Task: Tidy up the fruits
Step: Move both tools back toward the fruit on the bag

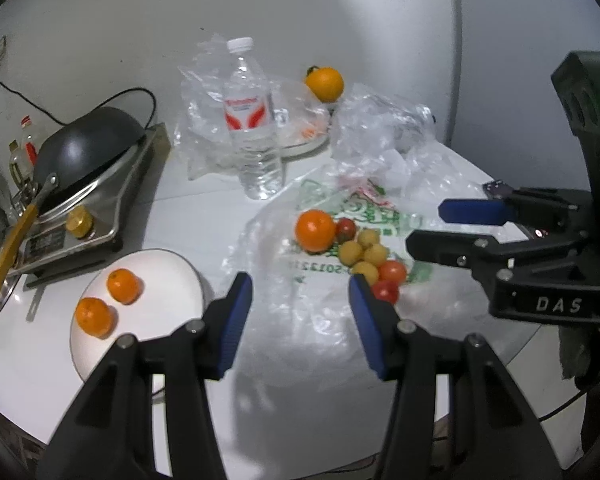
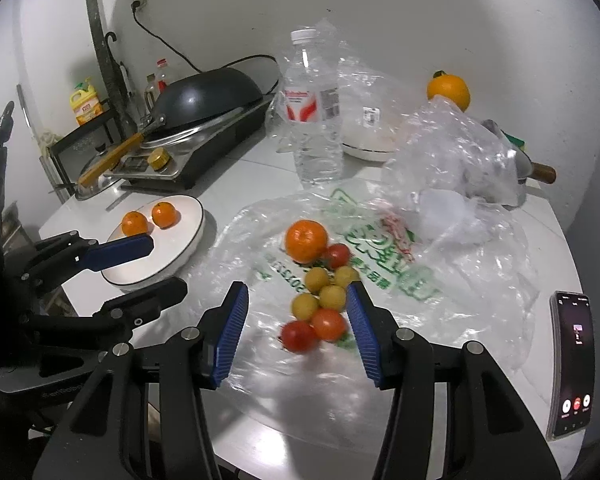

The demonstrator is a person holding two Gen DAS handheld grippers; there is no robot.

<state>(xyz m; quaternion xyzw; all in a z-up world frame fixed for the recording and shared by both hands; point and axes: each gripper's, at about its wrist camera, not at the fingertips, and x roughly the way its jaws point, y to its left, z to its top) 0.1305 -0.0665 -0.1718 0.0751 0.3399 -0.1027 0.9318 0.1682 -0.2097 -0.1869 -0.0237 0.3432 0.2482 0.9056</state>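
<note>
Both hand-held grippers, left (image 1: 300, 292) and right (image 2: 298, 302), spread empty; right pad partly hides one tomato (image 1: 386, 291).

The left tool (image 1: 300, 304) has 2 black angular fingers, each faced on its inner side with a ribbed blue pad (image 1: 236, 320). Round silver screws sit at the linkage joints, 2 on each side, and triangular cut-outs open the black arms below them. The right tool (image 2: 298, 320) is built the same: black plastic linkages, blue ribbed pads (image 2: 360, 332), silver pivot screws. Seen from the left wrist camera, the right tool's body carries white letters "DAS" on a black bar, a small red light near its hinge, and a tall dark housing with round recesses above.
</note>
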